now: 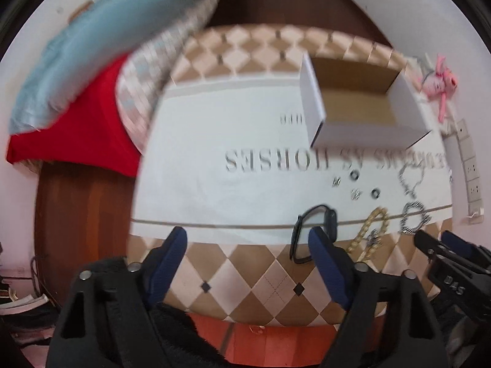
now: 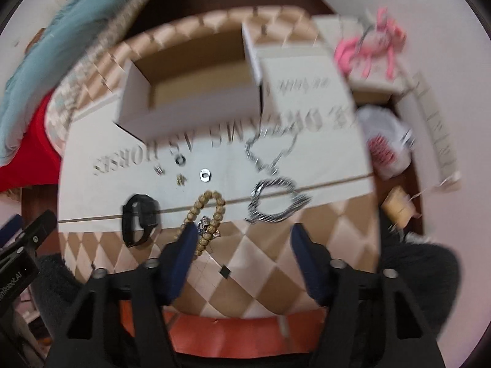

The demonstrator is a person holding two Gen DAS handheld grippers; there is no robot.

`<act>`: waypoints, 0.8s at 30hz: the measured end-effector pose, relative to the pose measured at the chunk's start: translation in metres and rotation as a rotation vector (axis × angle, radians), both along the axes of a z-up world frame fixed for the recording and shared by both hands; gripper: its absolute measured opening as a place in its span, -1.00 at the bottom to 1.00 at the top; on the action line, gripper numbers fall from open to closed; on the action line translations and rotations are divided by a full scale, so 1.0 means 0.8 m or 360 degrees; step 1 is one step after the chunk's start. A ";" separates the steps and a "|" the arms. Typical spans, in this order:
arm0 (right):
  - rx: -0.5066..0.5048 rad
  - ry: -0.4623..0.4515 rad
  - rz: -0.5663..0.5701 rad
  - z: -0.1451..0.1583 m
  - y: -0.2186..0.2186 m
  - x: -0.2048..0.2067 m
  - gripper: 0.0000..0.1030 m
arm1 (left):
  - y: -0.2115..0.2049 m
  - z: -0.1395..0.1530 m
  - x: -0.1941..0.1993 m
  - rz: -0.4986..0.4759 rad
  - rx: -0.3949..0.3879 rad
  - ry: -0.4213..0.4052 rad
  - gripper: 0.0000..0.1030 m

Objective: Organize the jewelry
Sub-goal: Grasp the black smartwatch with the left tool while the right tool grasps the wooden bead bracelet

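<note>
An open white cardboard box (image 1: 362, 104) (image 2: 190, 92) stands at the back of a white cloth. On the cloth's near edge lie a black watch (image 1: 313, 230) (image 2: 139, 219), a gold bead bracelet (image 1: 373, 233) (image 2: 208, 214), a silver twisted bangle (image 1: 412, 217) (image 2: 277, 202), a silver chain (image 1: 411, 181) (image 2: 268, 153) and small rings (image 1: 374, 193) (image 2: 204, 174). My left gripper (image 1: 248, 245) is open and empty, above the table's front edge, left of the watch. My right gripper (image 2: 245, 242) is open and empty, just short of the bracelet and bangle.
The white cloth (image 1: 230, 190) with grey lettering covers a table with a checkered top (image 1: 260, 282). A pink ribbon toy (image 1: 442, 79) (image 2: 368, 49) sits at the back right. Red and blue fabric (image 1: 76, 116) hangs at the left. A power strip (image 1: 469, 168) lies at the right.
</note>
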State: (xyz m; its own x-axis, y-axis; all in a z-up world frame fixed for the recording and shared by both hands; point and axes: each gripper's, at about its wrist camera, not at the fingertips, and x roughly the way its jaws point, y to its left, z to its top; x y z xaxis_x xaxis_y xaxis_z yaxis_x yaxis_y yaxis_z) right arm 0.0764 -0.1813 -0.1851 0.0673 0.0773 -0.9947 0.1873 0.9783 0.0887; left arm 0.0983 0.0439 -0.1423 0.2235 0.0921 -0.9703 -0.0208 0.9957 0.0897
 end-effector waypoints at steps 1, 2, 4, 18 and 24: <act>0.0015 0.0031 -0.0004 -0.015 0.005 0.001 0.18 | 0.002 -0.015 0.003 0.0001 -0.0012 0.0041 0.45; 0.0031 0.0059 -0.0008 -0.025 0.008 0.003 0.17 | 0.003 -0.027 0.004 0.0003 -0.0022 0.0072 0.45; 0.0054 0.0105 -0.0028 -0.051 0.018 0.003 0.17 | 0.005 -0.043 0.007 0.0007 -0.0046 0.0109 0.45; -0.0184 0.0139 0.0289 -0.082 0.079 0.006 -0.73 | -0.015 -0.107 0.025 -0.0116 -0.0089 0.0244 0.45; -0.0195 0.0130 0.0270 -0.090 0.074 0.005 -0.69 | -0.032 -0.128 0.033 -0.0165 -0.0090 0.0261 0.18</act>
State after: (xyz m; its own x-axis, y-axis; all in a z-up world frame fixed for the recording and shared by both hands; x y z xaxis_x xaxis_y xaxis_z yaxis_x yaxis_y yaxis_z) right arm 0.0806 -0.1225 -0.2570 -0.0174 -0.0411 -0.9990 0.0206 0.9989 -0.0415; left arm 0.1250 0.0185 -0.2450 0.0675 0.0213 -0.9975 0.0925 0.9953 0.0275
